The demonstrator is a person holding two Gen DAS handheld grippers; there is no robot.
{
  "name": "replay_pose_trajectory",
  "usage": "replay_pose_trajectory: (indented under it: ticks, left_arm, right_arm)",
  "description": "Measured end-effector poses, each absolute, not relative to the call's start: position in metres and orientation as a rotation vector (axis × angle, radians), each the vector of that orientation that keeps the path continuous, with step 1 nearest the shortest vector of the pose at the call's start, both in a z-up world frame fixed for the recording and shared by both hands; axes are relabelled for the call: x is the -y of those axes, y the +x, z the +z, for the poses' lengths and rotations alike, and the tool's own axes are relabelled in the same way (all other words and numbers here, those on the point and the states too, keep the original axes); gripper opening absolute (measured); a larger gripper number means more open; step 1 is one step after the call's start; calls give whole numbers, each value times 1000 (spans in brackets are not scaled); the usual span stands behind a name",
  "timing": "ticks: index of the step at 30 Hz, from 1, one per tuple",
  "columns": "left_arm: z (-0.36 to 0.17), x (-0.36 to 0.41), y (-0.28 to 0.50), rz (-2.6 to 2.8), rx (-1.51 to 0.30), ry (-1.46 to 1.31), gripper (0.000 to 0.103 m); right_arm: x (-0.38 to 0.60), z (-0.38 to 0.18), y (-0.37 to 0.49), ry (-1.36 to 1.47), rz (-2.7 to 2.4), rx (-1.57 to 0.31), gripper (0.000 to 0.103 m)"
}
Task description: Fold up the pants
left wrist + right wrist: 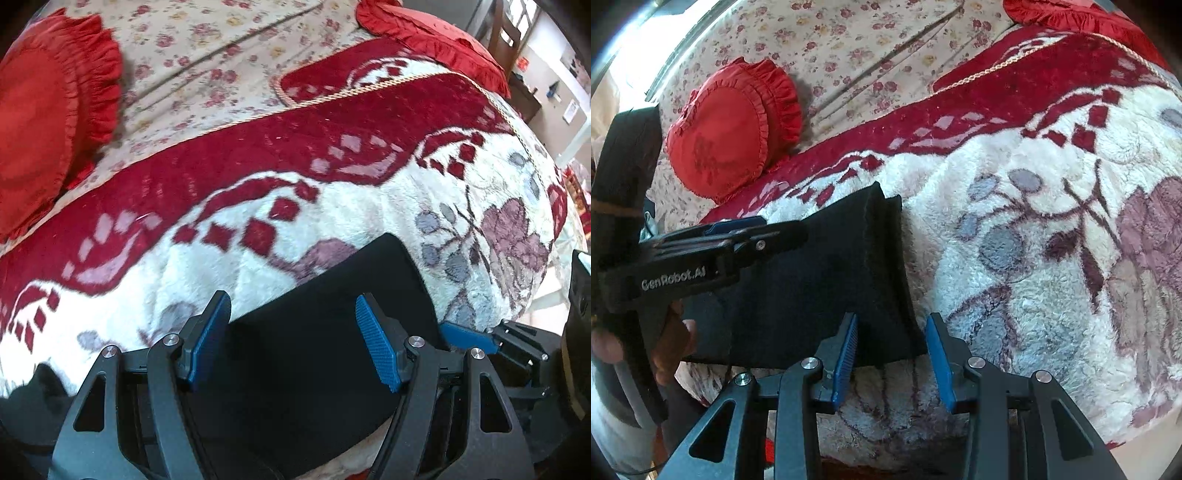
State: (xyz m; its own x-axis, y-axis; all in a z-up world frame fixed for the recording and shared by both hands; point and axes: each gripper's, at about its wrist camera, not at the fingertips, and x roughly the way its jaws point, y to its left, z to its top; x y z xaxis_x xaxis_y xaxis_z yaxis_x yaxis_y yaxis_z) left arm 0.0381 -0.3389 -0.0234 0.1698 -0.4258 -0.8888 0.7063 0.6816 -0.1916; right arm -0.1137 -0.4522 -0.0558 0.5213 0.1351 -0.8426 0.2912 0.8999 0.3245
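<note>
Lying soft and limp, the folded black fabric pants (pixel 820 280) are best pinched at layered edges; left gripper (pixel 295 339) gapes wide, right gripper (pixel 892 354) stands apart, unclamped.

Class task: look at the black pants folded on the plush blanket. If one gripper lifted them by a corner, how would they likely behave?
The black pants would probably droop, since their layered edge already curves softly. They look light, barely denting the blanket. Pushed, they would likely bunch against its fuzzy pile rather than slide.
</note>
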Motion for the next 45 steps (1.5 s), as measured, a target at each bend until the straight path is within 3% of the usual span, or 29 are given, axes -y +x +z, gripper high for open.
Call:
replay_pose_trajectory:
  ticks: [14,17,22,24,27,28,32,45]
  left_arm:
    - [-41,400,42,-977,-1181,416,70]
    - [-44,407,40,-984,-1185,434,79]
    - [-49,411,24,-997,-1093,534,79]
    - [-48,409,24,-996,-1087,514,72]
    - [-43,402,25,-995,-1063,490,46]
    - [-40,400,25,-1025,-1059,479,20]
    - [-17,384,19,-1046,-1034,450,16]
    - [50,286,36,-970,-910,290,15]
  right_arm:
    - [456,-67,-105,512,-52,-1047,42]
    - [453,-68,-101,509,-59,-1043,44]
    - [448,-69,-96,499,-81,-1046,45]
    - [445,-69,-95,495,-70,-1036,44]
    - [440,-67,-95,487,-34,-1005,33]
    - [439,-66,-95,486,-22,-995,26]
    - [432,-48,-97,485,26,-913,16]
    - [361,21,-78,363,221,-783,14]
